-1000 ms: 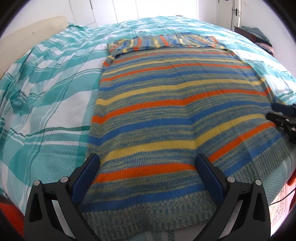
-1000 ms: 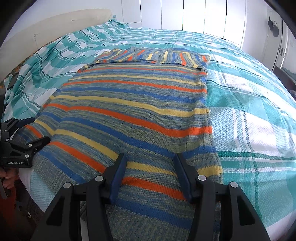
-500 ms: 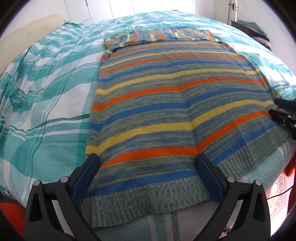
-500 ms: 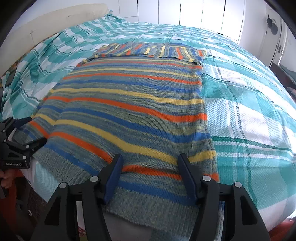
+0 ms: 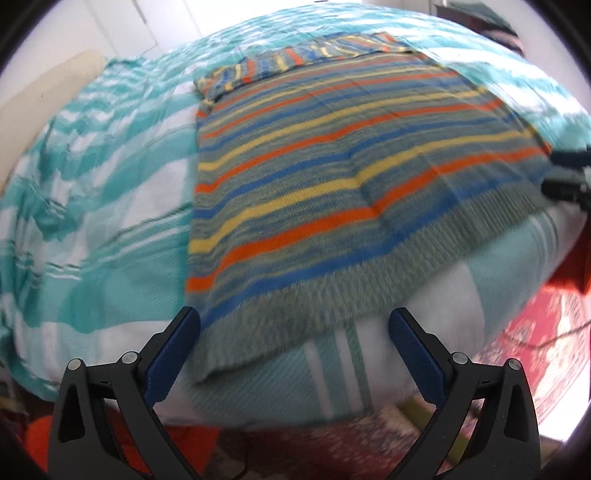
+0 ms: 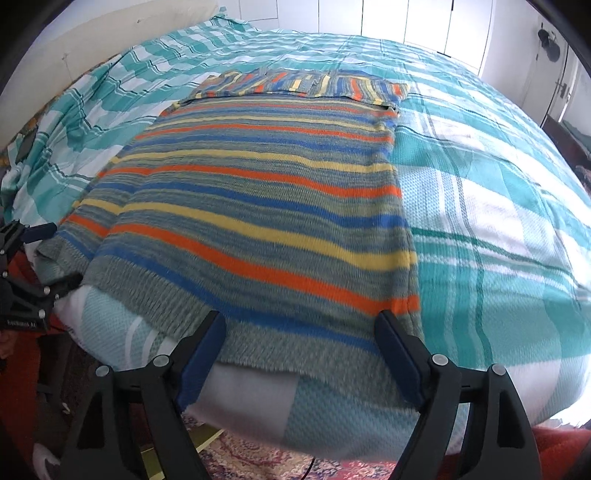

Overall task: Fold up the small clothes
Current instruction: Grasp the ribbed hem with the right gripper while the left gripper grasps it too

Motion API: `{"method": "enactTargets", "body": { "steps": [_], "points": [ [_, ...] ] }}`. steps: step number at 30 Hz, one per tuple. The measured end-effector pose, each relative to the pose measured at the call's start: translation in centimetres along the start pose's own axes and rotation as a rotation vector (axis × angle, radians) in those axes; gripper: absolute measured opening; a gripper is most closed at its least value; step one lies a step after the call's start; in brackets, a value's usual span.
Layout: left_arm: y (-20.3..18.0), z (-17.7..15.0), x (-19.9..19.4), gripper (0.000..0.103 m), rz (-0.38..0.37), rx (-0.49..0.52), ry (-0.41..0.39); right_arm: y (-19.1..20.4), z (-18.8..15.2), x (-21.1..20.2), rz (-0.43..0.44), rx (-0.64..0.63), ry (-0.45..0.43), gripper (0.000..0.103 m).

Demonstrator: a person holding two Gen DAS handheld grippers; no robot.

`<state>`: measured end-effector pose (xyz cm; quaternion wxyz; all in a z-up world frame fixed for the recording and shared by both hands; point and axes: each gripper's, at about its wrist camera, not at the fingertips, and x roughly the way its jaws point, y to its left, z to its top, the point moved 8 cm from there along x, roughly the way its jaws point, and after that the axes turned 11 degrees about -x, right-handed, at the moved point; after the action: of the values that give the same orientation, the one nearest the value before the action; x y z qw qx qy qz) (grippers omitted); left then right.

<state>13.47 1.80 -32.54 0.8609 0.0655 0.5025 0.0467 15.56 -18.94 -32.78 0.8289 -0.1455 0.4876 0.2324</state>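
A striped knit sweater (image 5: 332,177) in blue, orange, yellow and grey-green lies flat on the bed, its ribbed hem at the near edge and its sleeves folded across the far end. It also shows in the right wrist view (image 6: 266,206). My left gripper (image 5: 293,325) is open and empty, just off the bed edge in front of the hem's left corner. My right gripper (image 6: 299,328) is open and empty, just in front of the hem's right corner. Each gripper shows at the side of the other's view: the right one (image 5: 565,173), the left one (image 6: 33,266).
The bed (image 6: 498,221) has a teal and white plaid cover. A pillow (image 5: 40,99) lies at the far left. A red patterned rug (image 5: 535,332) covers the floor below the bed edge. White cupboard doors (image 6: 406,18) stand behind the bed.
Both grippers have pulled back toward the near bed edge, from over the sweater's lower part to just off its hem. The right gripper has opened wider. The sweater has not moved.
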Motion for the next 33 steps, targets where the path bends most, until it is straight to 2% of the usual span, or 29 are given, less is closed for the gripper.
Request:
{"method": "enactTargets", "body": {
  "steps": [2, 4, 5, 7, 8, 10, 11, 12, 15, 18, 20, 21, 22, 23, 24, 26, 27, 28, 29, 30, 31, 33],
  "points": [
    [1.0, 1.0, -2.0, 0.101, -0.005, -0.022, -0.040, -0.2, 0.0, -1.2, 0.033, 0.012, -0.008, 0.082],
    [3.6, 2.4, -4.1, 0.102, -0.060, -0.144, -0.108, -1.2, 0.6, -3.9, 0.051, 0.056, -0.100, 0.082],
    [5.8, 3.1, -4.6, 0.102, -0.100, -0.248, -0.123, -2.4, 1.1, -6.0, 0.045, 0.102, -0.183, 0.082],
    [8.6, 3.5, -3.8, 0.102, -0.155, -0.392, -0.096, -4.8, 1.7, -8.5, 0.049, 0.193, -0.276, 0.082],
    [10.0, 3.3, -2.7, 0.101, -0.175, -0.463, -0.063, -6.1, 1.7, -9.0, 0.065, 0.246, -0.295, 0.082],
    [11.8, 2.6, -0.4, 0.099, -0.192, -0.572, 0.019, -8.2, 1.5, -8.6, 0.120, 0.342, -0.269, 0.082],
    [11.8, 2.2, 0.1, 0.094, -0.202, -0.589, 0.041, -9.2, 1.1, -8.0, 0.149, 0.393, -0.237, 0.082],
    [11.4, 1.9, 0.6, 0.086, -0.227, -0.594, 0.066, -10.2, 0.5, -7.1, 0.195, 0.457, -0.191, 0.081],
    [9.0, 1.7, 0.9, 0.084, -0.264, -0.520, 0.096, -10.1, -0.4, -4.7, 0.333, 0.534, -0.075, 0.079],
    [6.0, 1.5, 1.7, 0.084, -0.240, -0.383, 0.133, -8.4, -1.3, -2.5, 0.391, 0.488, 0.025, 0.078],
    [5.3, 1.2, 2.6, 0.084, -0.189, -0.331, 0.161, -7.7, -1.7, -1.2, 0.374, 0.448, 0.076, 0.075],
    [5.2, 1.1, 2.9, 0.084, -0.173, -0.318, 0.169, -7.5, -1.7, -0.8, 0.365, 0.430, 0.087, 0.068],
    [5.2, 1.1, 2.8, 0.084, -0.172, -0.321, 0.170, -7.5, -1.5, -0.5, 0.383, 0.426, 0.097, 0.053],
    [5.3, 1.2, 2.7, 0.084, -0.180, -0.334, 0.174, -7.1, -1.4, -0.4, 0.427, 0.427, 0.117, 0.045],
    [5.6, 1.3, 2.6, 0.084, -0.196, -0.357, 0.181, -6.9, -1.5, -0.3, 0.463, 0.427, 0.139, 0.033],
    [6.2, 1.3, 2.5, 0.084, -0.234, -0.407, 0.194, -6.6, -1.7, -0.4, 0.481, 0.399, 0.163, 0.022],
    [6.5, 1.3, 2.7, 0.081, -0.251, -0.432, 0.205, -6.4, -2.0, -0.6, 0.483, 0.393, 0.166, 0.012],
    [6.6, 1.1, 2.7, 0.075, -0.248, -0.448, 0.216, -6.5, -2.1, -0.7, 0.495, 0.398, 0.166, 0.008],
    [6.9, 1.0, 2.8, 0.052, -0.237, -0.458, 0.229, -6.8, -2.0, -0.8, 0.511, 0.417, 0.158, 0.008],
    [7.0, 1.0, 2.9, 0.017, -0.242, -0.465, 0.245, -7.0, -1.9, -0.9, 0.530, 0.442, 0.140, 0.008],
    [7.1, 1.0, 3.1, 0.005, -0.271, -0.483, 0.270, -7.2, -1.7, -1.1, 0.543, 0.460, 0.120, 0.008],
    [7.7, 1.5, 3.0, 0.005, -0.327, -0.550, 0.287, -7.7, -1.2, -1.8, 0.575, 0.503, 0.064, 0.008]
  ]
}}
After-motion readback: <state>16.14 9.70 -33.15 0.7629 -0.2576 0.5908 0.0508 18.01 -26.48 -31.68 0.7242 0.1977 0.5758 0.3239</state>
